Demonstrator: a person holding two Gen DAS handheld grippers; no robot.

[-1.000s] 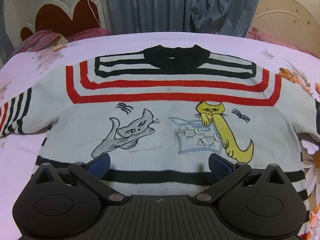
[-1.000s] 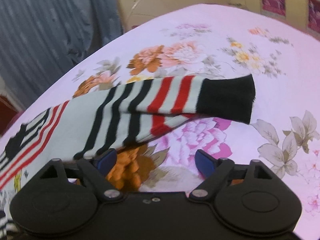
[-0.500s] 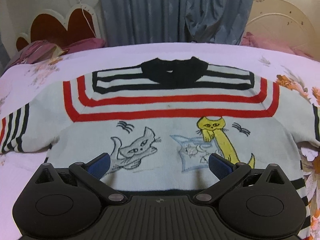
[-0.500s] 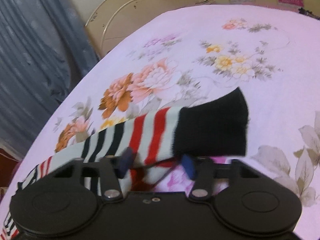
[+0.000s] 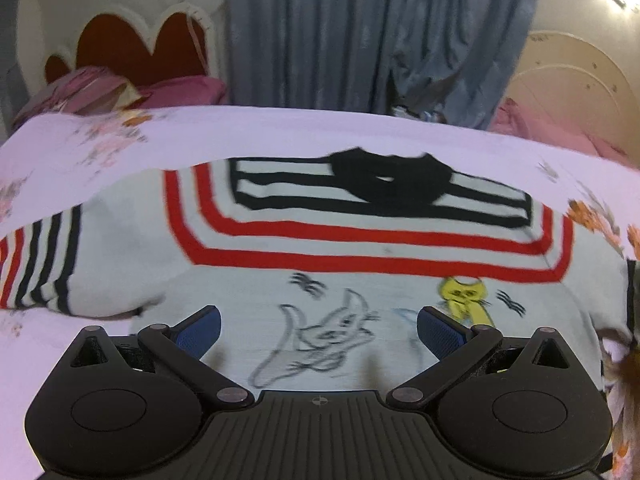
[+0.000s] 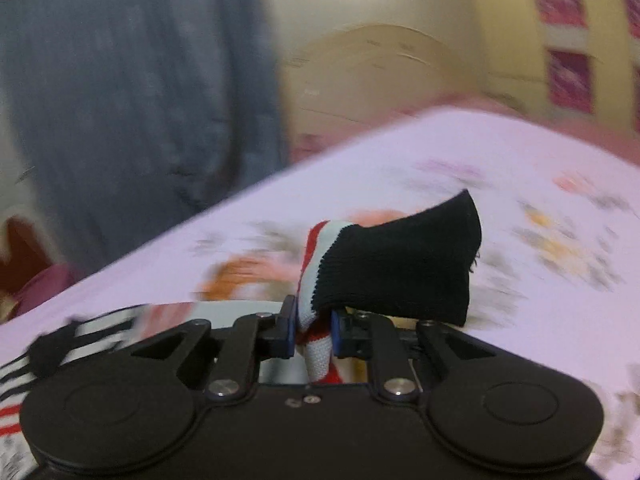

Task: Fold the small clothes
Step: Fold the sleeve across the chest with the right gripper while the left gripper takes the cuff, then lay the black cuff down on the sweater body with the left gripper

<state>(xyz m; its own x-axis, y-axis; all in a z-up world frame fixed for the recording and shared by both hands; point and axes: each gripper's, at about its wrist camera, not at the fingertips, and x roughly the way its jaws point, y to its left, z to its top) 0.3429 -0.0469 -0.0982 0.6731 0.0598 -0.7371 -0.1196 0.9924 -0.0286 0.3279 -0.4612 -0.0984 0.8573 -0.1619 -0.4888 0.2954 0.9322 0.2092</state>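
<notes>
A small white sweater [image 5: 280, 280] with red and black stripes and cat drawings lies flat, front up, on the bed. Its black collar [image 5: 384, 180] points away from me. My left gripper [image 5: 318, 330] hovers open over the sweater's lower front, nothing between its blue pads. In the right wrist view my right gripper [image 6: 314, 330] is closing its jaws on the striped end of the sweater's sleeve [image 6: 316, 344], pads pressing the knit. The black cuff [image 6: 396, 264] sticks up past the fingers, lifted off the bed.
The bed has a pale pink floral sheet [image 6: 540, 208]. Grey-blue curtains [image 5: 360, 32] hang behind the bed. A red heart-shaped headboard [image 5: 132, 48] and pink pillows [image 5: 120, 92] stand at the back left, a cream round headboard [image 5: 576, 88] at the back right.
My right gripper closed on the sleeve near its cuff and lifted it off the sheet. The left gripper stayed open and slid forward over the sweater toward the collar.
</notes>
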